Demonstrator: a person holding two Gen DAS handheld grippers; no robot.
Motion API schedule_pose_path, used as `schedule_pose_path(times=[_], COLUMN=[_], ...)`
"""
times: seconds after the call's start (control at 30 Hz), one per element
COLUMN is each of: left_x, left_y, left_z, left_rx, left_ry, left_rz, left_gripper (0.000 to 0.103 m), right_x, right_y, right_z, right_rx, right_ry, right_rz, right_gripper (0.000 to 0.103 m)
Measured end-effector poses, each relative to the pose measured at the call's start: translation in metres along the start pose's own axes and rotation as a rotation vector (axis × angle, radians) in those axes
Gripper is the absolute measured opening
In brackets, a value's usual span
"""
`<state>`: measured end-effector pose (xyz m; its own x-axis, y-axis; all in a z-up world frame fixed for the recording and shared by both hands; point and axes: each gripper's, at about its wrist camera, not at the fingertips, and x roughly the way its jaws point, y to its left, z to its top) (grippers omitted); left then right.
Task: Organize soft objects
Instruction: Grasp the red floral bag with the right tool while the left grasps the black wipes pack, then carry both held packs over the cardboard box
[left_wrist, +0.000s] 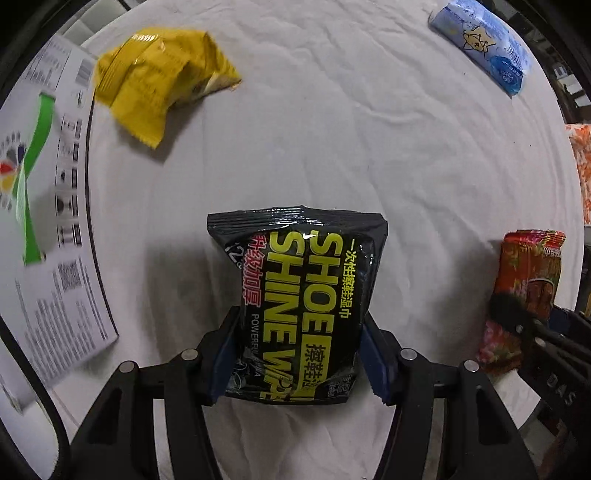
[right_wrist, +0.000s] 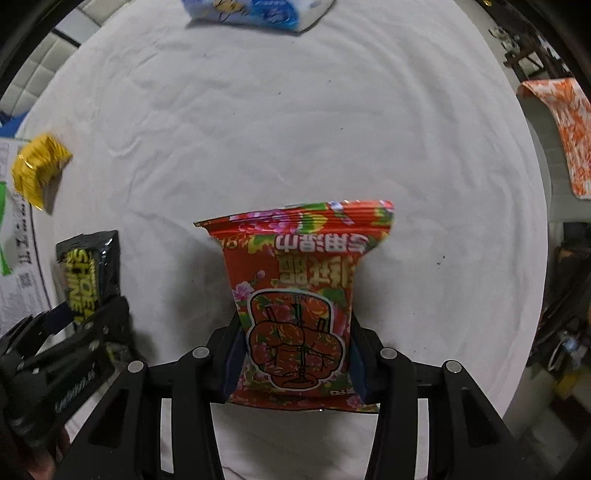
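A black "SHOE SHINE" wipes pack (left_wrist: 299, 295) is pinched at its lower sides by my left gripper (left_wrist: 299, 354), held above the white cloth. My right gripper (right_wrist: 295, 354) is shut on a red floral wipes pack (right_wrist: 299, 295) in the same way. Each held pack also shows in the other view: the red pack (left_wrist: 524, 291) at the right with the right gripper (left_wrist: 532, 328), the black pack (right_wrist: 92, 273) at the left with the left gripper (right_wrist: 74, 332). A yellow pouch (left_wrist: 159, 85) lies at the far left, and a blue tissue pack (left_wrist: 480, 40) at the far right.
White wrinkled cloth (left_wrist: 332, 147) covers the table. A white printed box (left_wrist: 40, 221) with a green mark stands along the left edge. An orange-and-white patterned cloth (right_wrist: 569, 136) hangs off the right side. Dark clutter lies beyond the table's right edge.
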<state>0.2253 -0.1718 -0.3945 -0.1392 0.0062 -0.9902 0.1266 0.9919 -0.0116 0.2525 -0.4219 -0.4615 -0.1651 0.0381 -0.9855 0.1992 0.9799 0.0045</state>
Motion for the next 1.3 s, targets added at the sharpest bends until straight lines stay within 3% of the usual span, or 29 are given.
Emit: schedule_pose_path(times=[0.2, 0.3, 0.57, 0.93, 1.03, 1.07, 1.3], left_x=[0.001, -0.002, -0.003, 0.000, 0.001, 0.000, 0.008], left_y=[-0.009, -0.006, 0.003, 0.002, 0.002, 0.001, -0.009], left_z=[-0.015, 0.001, -0.006, 0.001, 0.003, 0.003, -0.001], left_rx=[-0.003, -0.009, -0.007, -0.013, -0.010, -0.008, -0.017], left_ry=[0.014, 0.016, 0.000, 0.002, -0.002, -0.006, -0.039], left_rz=[0.003, 0.003, 0.004, 0.013, 0.009, 0.011, 0.003], left_gripper=[0.060, 0.060, 0.061, 0.060, 0.056, 0.055, 0.054], right_x=[0.001, 0.000, 0.009, 0.010, 0.007, 0.005, -0.015], right_y=[0.012, 0.027, 0.053, 0.052, 0.044, 0.042, 0.056], right_z=[0.009, 0.010, 0.005, 0.005, 0.007, 0.004, -0.007], right_rx=[-0.013, -0.021, -0.034, -0.036, -0.050, -0.054, -0.076], right_ry=[-0.012, -0.015, -0.025, -0.028, -0.038, -0.044, -0.058], right_rz=[-0.028, -0.050, -0.063, -0.065, -0.070, -0.074, -0.044], right_gripper=[0.059, 0.060, 0.060, 0.060, 0.056, 0.048, 0.047])
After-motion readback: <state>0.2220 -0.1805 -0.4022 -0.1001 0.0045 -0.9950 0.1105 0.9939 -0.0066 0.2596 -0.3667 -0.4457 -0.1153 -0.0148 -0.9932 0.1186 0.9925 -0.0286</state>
